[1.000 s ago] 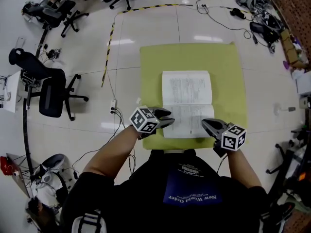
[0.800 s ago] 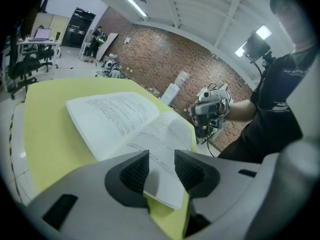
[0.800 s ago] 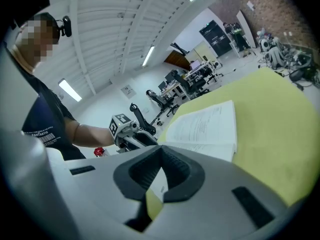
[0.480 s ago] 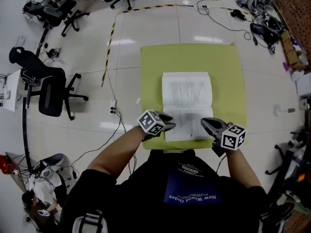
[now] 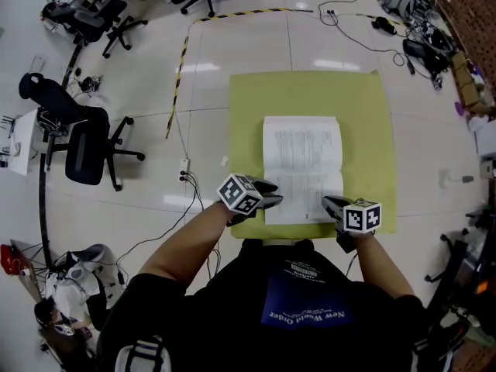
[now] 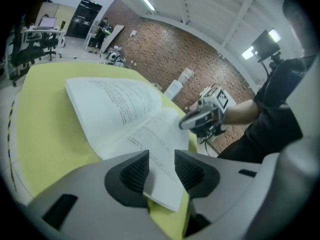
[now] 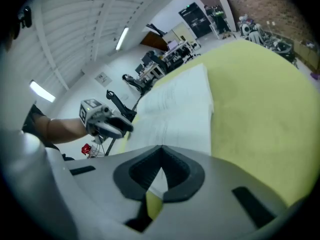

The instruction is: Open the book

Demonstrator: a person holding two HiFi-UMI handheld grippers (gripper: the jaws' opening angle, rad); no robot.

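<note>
Readable writing: a blue patch [image 5: 304, 307] on the person's dark shirt reads "New World Order", upside down in the head view. Print covers both pages of the open white paper book [image 5: 302, 157], but it is too fine to read in any view. Each gripper's cube carries black-and-white square markers, with no letters.

Hidden or cut off: in the head view the book's near left corner sits under the left gripper [image 5: 273, 193] and its near right corner under the right gripper [image 5: 329, 203]. The person's body is cut by the lower edge.

The book lies open and flat on the yellow-green rectangular mat [image 5: 364, 130], towards its near edge. The long axis of the spread runs straight away from the person, and the fold crosses it from left to right about midway. One page lies far, the other near.

Left gripper [image 6: 161, 161]: jaws apart, with the near page corner of the book [image 6: 125, 114] in the gap. The pads are not seen pressing on it.

Right gripper [image 7: 161, 149]: jaw tips together at the book's [image 7: 180, 114] near right corner. I cannot tell whether a sheet is pinched between them.

Surroundings: a black office chair [image 5: 85, 142] at left, yellow-black striped floor tape [image 5: 180, 60], and a red brick wall [image 6: 165, 49] behind.
</note>
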